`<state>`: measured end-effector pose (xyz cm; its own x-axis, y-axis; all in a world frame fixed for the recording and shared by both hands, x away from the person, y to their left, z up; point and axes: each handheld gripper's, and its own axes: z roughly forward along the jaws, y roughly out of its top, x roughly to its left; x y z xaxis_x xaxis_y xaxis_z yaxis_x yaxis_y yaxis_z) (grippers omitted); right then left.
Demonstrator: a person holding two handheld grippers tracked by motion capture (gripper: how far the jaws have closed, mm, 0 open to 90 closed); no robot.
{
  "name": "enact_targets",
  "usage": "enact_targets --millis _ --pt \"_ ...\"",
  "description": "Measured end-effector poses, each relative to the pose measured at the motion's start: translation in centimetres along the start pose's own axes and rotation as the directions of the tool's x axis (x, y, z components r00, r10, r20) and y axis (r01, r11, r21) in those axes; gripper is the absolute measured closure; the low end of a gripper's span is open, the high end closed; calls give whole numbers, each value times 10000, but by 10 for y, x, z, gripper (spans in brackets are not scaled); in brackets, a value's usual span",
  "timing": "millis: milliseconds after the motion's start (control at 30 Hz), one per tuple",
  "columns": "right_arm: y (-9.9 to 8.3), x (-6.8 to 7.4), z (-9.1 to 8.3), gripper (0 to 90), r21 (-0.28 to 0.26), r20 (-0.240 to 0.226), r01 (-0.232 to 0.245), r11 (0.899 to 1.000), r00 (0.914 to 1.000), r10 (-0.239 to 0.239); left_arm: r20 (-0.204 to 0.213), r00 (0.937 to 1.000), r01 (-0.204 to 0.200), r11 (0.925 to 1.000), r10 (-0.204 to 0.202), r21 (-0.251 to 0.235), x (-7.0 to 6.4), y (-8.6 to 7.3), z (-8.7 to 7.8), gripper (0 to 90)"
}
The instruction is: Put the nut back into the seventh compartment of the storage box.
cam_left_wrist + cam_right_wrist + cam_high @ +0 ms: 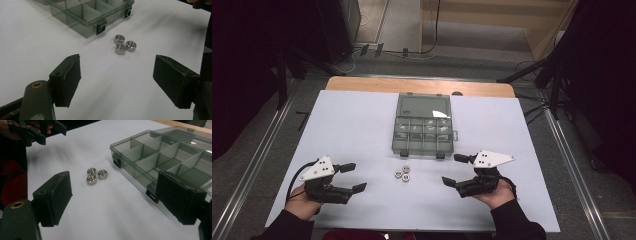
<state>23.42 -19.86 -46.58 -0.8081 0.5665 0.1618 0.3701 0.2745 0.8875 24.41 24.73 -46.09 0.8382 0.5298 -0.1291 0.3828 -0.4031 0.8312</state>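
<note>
White tabletop [362, 125]: three nuts [402, 173] just before the box [422, 125], midway between your left tongs [354, 178] and right tongs [455, 170], both wide, empty.

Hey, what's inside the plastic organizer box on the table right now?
The box lies open; the compartments near its front wall look empty through the clear plastic. Farther compartments are partly hidden by dividers and glare, so I can't rule out small parts there. Three nuts sit outside it on the table.

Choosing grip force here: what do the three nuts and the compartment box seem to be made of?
Nuts: likely steel, bright silvery plating, with sharp glints on the hex faces. Compartment box: seemingly hard plastic, smoky and translucent, its dividers showing through the walls.
</note>
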Motion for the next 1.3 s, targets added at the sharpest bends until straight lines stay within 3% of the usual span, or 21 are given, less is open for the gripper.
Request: enact_targets --millis 133,300,533,867,1300 --pt "3 2 8 151 -1 -96 155 9999 9998 -155 42 10000 31 10000 -31 12 0 0 0 228" --pt "7 2 17 155 -12 -176 -113 9999 9998 113 58 10000 9 10000 -9 25 0 0 0 227" --pt "14 4 28 161 -21 -80 208 9998 9998 -208 97 10000 16 10000 -16 20 0 0 1 227" --pt "20 8 43 164 17 -354 289 9996 9990 -288 112 9999 -24 10000 23 48 0 0 1 227" --pt "27 12 63 182 -17 -220 456 9990 9987 -457 216 9998 -25 10000 23 88 0 -1 1 227"
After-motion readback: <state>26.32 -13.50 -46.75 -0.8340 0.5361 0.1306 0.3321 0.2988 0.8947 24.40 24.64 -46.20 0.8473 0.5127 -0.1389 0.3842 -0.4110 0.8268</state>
